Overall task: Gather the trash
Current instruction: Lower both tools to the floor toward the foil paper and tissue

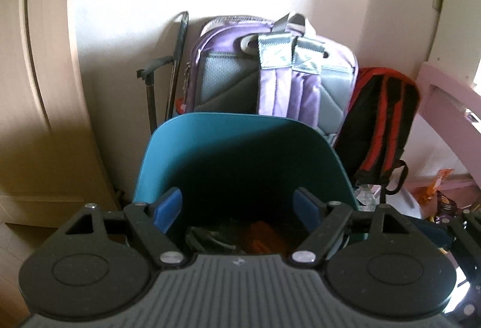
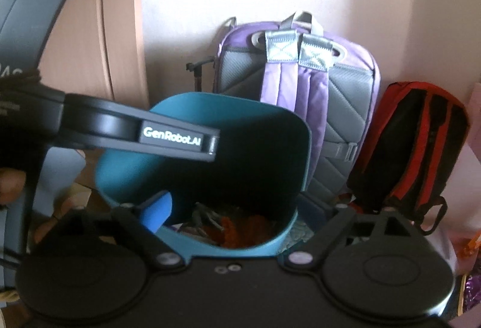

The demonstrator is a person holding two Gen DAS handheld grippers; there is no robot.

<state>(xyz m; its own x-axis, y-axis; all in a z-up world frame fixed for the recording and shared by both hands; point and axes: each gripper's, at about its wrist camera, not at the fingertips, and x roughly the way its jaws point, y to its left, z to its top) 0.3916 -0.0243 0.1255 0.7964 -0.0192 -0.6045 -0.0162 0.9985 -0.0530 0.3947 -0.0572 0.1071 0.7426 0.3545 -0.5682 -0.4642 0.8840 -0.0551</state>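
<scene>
A teal trash bin (image 1: 240,141) stands on the floor in front of two backpacks; it also shows in the right wrist view (image 2: 210,111). Crumpled dark and orange trash (image 1: 258,237) lies at its bottom, seen also in the right wrist view (image 2: 237,228). My left gripper (image 1: 239,207) is open and empty over the bin's mouth. My right gripper (image 2: 237,207) is open and empty, its left finger inside the bin's near rim and its right finger outside the bin. The left gripper's body (image 2: 177,138) crosses the right wrist view above the bin.
A purple backpack (image 1: 270,69) and a red-black backpack (image 1: 381,123) lean on the wall behind the bin. A wooden door (image 1: 36,57) is at the left. Wrappers (image 1: 436,192) lie on the floor at the right by pink furniture (image 1: 451,105).
</scene>
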